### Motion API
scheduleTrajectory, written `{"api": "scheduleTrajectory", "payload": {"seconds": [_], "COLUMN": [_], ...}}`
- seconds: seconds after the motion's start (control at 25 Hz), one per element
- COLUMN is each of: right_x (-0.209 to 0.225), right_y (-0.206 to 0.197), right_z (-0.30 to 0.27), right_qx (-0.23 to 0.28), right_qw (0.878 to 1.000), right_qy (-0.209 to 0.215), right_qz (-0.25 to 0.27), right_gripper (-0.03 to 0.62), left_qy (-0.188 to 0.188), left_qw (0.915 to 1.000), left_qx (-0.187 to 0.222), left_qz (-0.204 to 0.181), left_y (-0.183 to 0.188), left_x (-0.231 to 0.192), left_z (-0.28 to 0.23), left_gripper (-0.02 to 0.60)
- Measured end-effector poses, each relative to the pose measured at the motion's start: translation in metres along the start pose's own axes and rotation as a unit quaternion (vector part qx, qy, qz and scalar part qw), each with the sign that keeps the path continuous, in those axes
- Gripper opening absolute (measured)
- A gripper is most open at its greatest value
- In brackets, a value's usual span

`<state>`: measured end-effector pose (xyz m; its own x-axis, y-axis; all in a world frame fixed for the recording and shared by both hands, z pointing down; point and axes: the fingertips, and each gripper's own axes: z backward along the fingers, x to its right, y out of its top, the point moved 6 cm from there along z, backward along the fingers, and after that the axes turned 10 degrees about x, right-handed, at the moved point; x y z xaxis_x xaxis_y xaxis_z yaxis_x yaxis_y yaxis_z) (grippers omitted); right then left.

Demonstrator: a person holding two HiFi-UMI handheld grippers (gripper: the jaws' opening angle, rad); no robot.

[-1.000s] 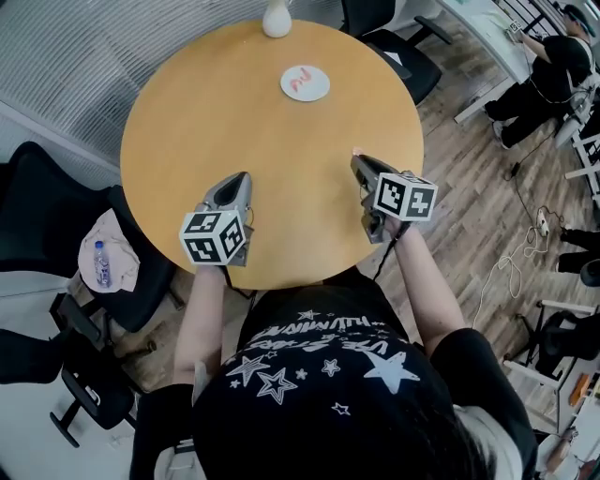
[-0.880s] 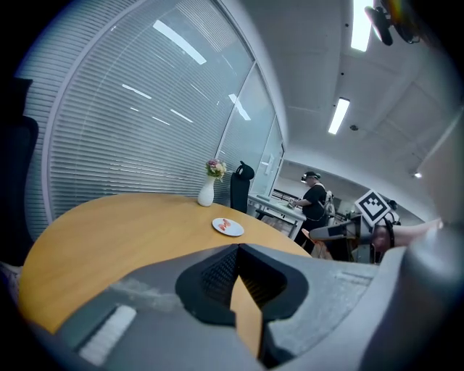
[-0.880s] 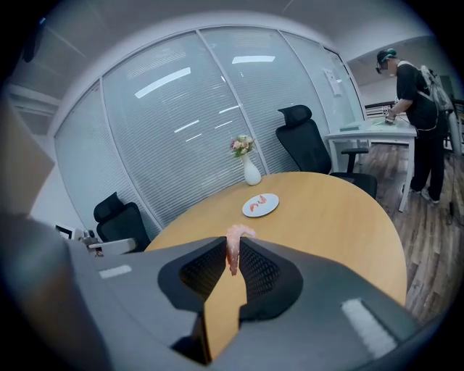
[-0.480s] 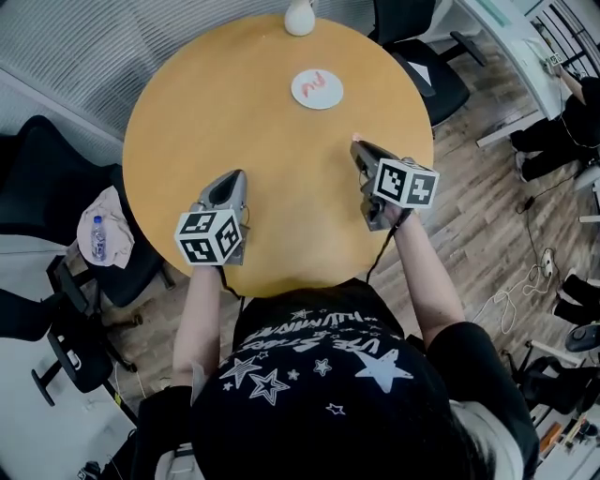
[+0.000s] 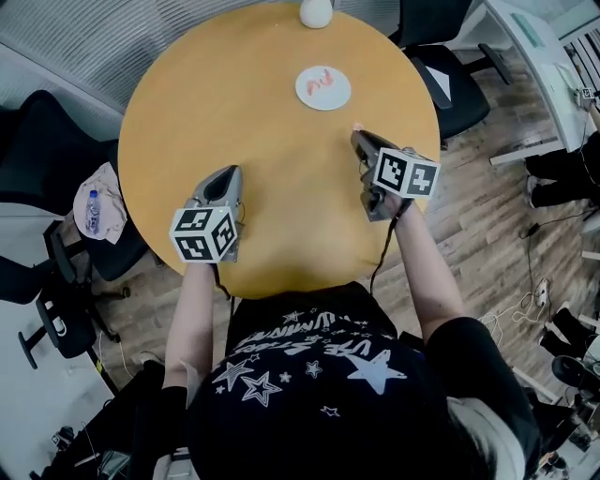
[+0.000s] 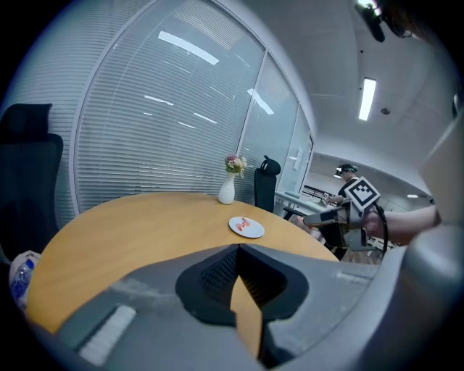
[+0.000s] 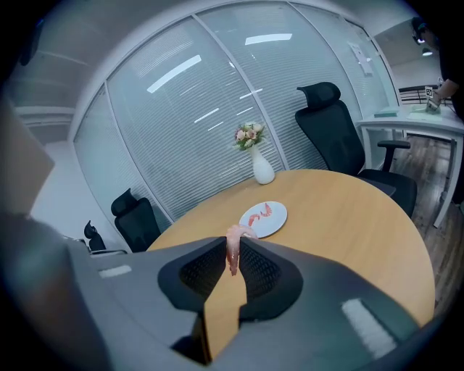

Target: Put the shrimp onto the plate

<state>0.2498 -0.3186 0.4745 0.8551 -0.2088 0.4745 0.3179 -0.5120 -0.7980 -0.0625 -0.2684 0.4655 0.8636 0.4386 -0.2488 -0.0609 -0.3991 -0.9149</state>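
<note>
A round wooden table (image 5: 234, 103) carries a small white plate (image 5: 330, 101) at its far side, with two pink shrimp on it. My right gripper (image 5: 357, 134) hovers over the table's right part, short of the plate, and is shut on another pink shrimp (image 7: 233, 250) that hangs between its pads. The plate (image 7: 277, 217) lies just beyond that shrimp in the right gripper view. My left gripper (image 5: 232, 172) is over the near left of the table, jaw tips together and nothing in them. It sees the plate (image 6: 255, 232) ahead to the right.
A white vase with flowers (image 5: 316, 11) stands at the table's far edge behind the plate. Black office chairs ring the table; one at the left holds a water bottle (image 5: 92, 212). A white desk (image 5: 539, 47) stands at the right.
The head view has drifted a little. Both grippers keep their places over the table, and the right one still grips the shrimp.
</note>
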Motion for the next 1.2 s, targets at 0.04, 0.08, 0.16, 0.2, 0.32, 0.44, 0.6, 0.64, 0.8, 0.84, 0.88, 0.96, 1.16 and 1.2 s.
{"api": "scheduleTrajectory", "payload": {"seconds": [0.04,0.08,0.16,0.2,0.32,0.44,0.6,0.64,0.8,0.84,0.88,0.96,1.16,1.2], "right_x": [0.003,0.006,0.011,0.013,0.016,0.022,0.030,0.032,0.042,0.044,0.046,0.049,0.059,0.060], "right_y": [0.001,0.002,0.004,0.004,0.006,0.009,0.008,0.008,0.006,0.006,0.006,0.006,0.002,0.001], "right_z": [-0.004,-0.009,-0.018,-0.023,-0.036,-0.051,-0.069,-0.073,-0.089,-0.093,-0.097,-0.106,-0.129,-0.134], "right_qx": [-0.002,-0.004,-0.009,-0.011,-0.021,-0.031,-0.045,-0.048,-0.068,-0.072,-0.076,-0.084,-0.108,-0.112], "right_qw": [1.000,1.000,1.000,1.000,0.999,0.999,0.998,0.998,0.996,0.995,0.994,0.991,0.984,0.983], "right_qy": [0.003,0.005,0.011,0.014,0.022,0.030,0.034,0.032,0.026,0.027,0.028,0.027,0.019,0.019], "right_qz": [0.001,0.002,0.006,0.007,0.013,0.016,0.022,0.026,0.054,0.064,0.076,0.102,0.141,0.143], "right_gripper": [0.060,0.060,0.060,0.060,0.060,0.060,0.060,0.060,0.060,0.060,0.060,0.060,0.060,0.060], "left_qy": [0.003,0.004,0.005,0.004,0.003,0.004,0.009,0.009,0.007,0.006,0.007,0.009,0.012,0.012], "left_qw": [1.0000,1.0000,1.0000,1.0000,1.0000,1.0000,0.9999,0.9999,0.9999,0.9999,0.9998,0.9997,0.9991,0.9989], "left_qx": [-0.001,-0.001,0.001,0.003,0.000,0.000,-0.005,-0.006,-0.013,-0.016,-0.018,-0.022,-0.033,-0.036], "left_qz": [-0.003,-0.005,-0.005,-0.005,-0.007,-0.004,-0.005,-0.004,0.000,0.002,0.004,0.008,0.024,0.026], "left_y": [0.001,0.001,0.004,0.006,0.012,0.019,0.021,0.021,0.019,0.017,0.016,0.012,0.005,0.003], "left_x": [0.002,0.004,0.008,0.011,0.017,0.019,0.019,0.019,0.021,0.021,0.020,0.018,0.011,0.009], "left_z": [-0.003,-0.006,-0.012,-0.015,-0.022,-0.030,-0.043,-0.046,-0.060,-0.064,-0.067,-0.073,-0.087,-0.090], "left_gripper": [0.002,0.002,0.002,0.002,0.002,0.002,0.002,0.002,0.002,0.002,0.002,0.002,0.002,0.002]}}
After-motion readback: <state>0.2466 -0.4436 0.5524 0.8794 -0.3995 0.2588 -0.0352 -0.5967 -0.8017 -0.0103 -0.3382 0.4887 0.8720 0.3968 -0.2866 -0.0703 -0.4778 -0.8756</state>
